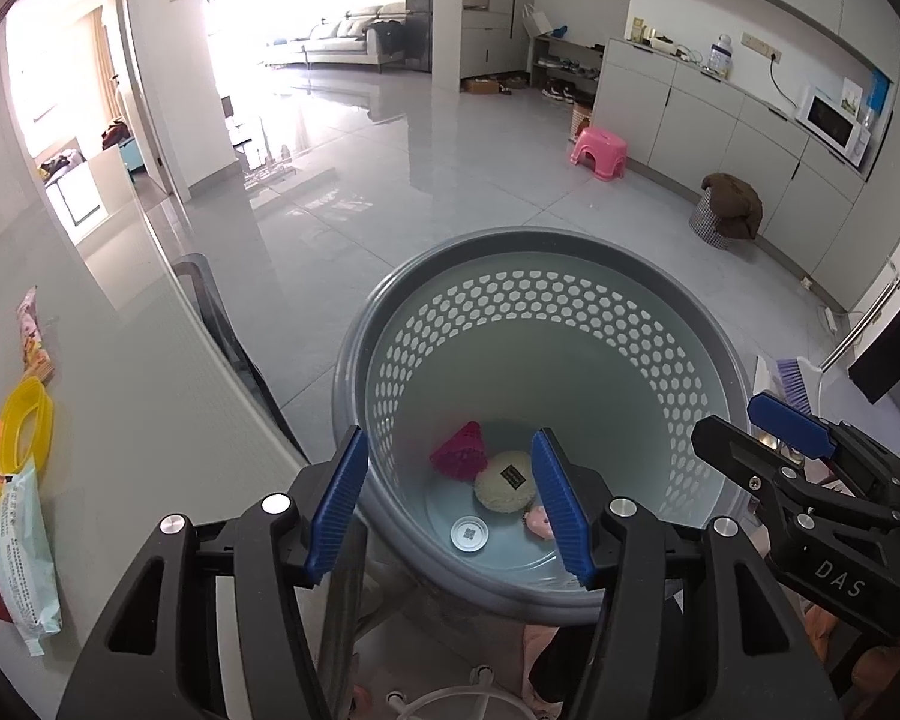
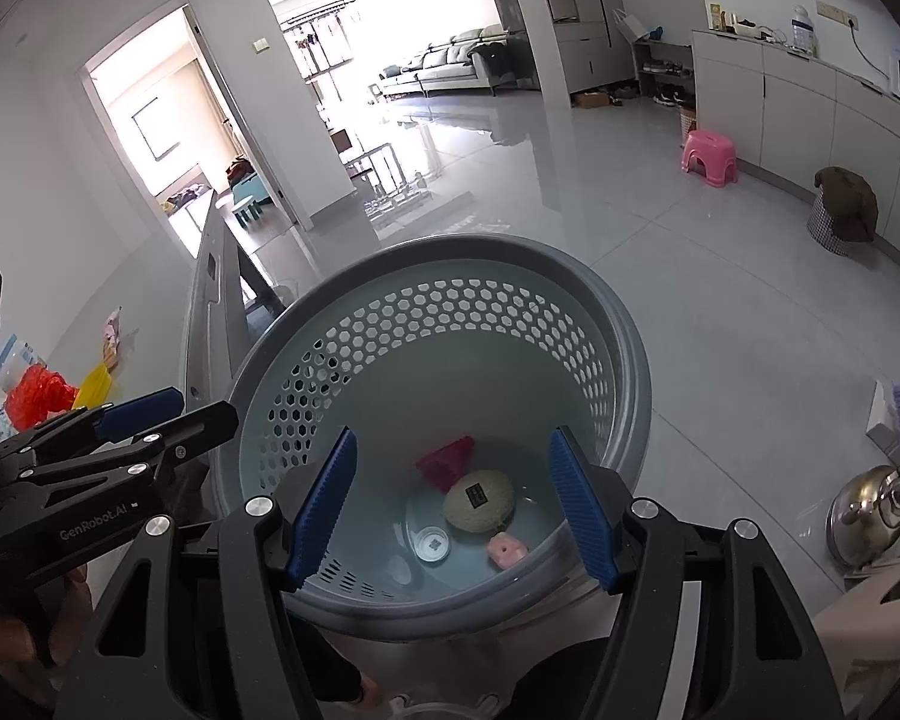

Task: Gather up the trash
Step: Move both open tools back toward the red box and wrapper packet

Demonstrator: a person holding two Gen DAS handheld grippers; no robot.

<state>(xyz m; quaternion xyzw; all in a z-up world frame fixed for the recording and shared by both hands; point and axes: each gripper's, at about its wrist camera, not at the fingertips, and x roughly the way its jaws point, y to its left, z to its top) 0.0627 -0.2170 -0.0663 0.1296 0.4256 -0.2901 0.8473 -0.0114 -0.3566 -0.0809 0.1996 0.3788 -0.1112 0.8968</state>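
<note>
**Drop into bin done, both grippers empty over it**

Left gripper [image 1: 450, 501]: jaws apart, nothing btwn the blue pads [image 1: 337, 504]. Pointing steeply down into the bin [image 1: 660, 258], from just above its near rim. Right gripper [image 2: 455, 501]: same, jaws apart, empty, angled down into the bin mouth. Right gripper sits at the right edge of the left wrist view, left one at the left edge of the right wrist view, so the two hang side by side, close, not touching.

Bin contents (bottom): magenta cone-shaped piece [image 1: 459, 453], round cream ball w/ dark label [image 1: 505, 482], small white round lid [image 1: 469, 534], pink lump [image 1: 539, 521]. All lie loose on the floor of the bin, clear of both grippers.

Step, as judged: release phase of a drop; the trash is down in the bin, hands not yet pulled away.

Still to collect: table [image 1: 126, 396] to the left carries a yellow ring-shaped thing [image 1: 27, 420], red crinkled wrapper [image 2: 36, 393], pale green packet [image 1: 21, 558], snack wrapper [image 1: 33, 342].

Next move calls for: lift clear of the rim, swing left to the table, take one wrapper per gripper. Flat packets look hard to pinch; prob. approach from an edge. Red wrapper is crumpled, should grip easier.
</note>
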